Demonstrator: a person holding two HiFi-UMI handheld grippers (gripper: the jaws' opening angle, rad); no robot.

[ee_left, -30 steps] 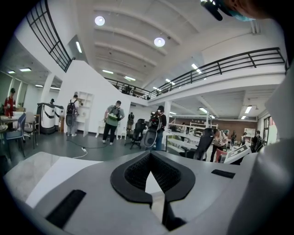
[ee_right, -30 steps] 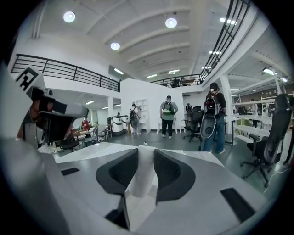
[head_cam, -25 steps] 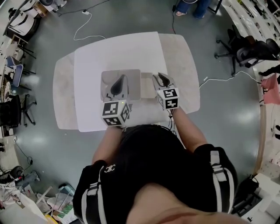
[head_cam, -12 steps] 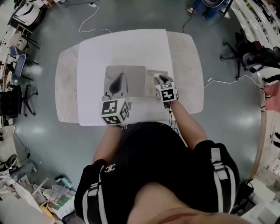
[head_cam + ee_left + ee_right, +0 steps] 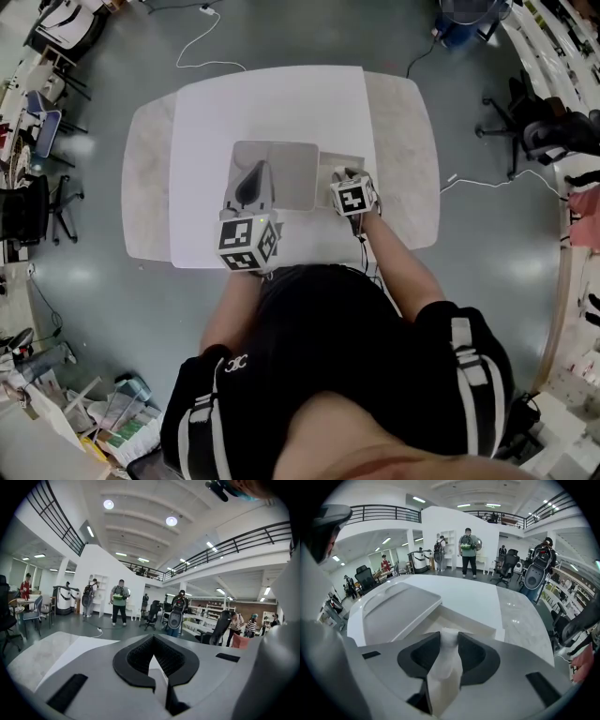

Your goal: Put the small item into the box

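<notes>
We cannot tell what the white wad (image 5: 443, 670) is; the right gripper's (image 5: 449, 639) fingers clamp it at centre frame, above the box (image 5: 480, 624). The left gripper's (image 5: 152, 640) fingers touch.

Person: black short-sleeved top (image 5: 323, 328). White double stripes run down each sleeve (image 5: 461, 352), and there is a small white logo (image 5: 235, 361) at the left shoulder.

Left gripper (image 5: 251, 183) and right gripper (image 5: 345, 174): pale grey bodies with black, textured jaw pads that curve to a point. Each carries a white cube (image 5: 247, 244) with black square markers.
</notes>
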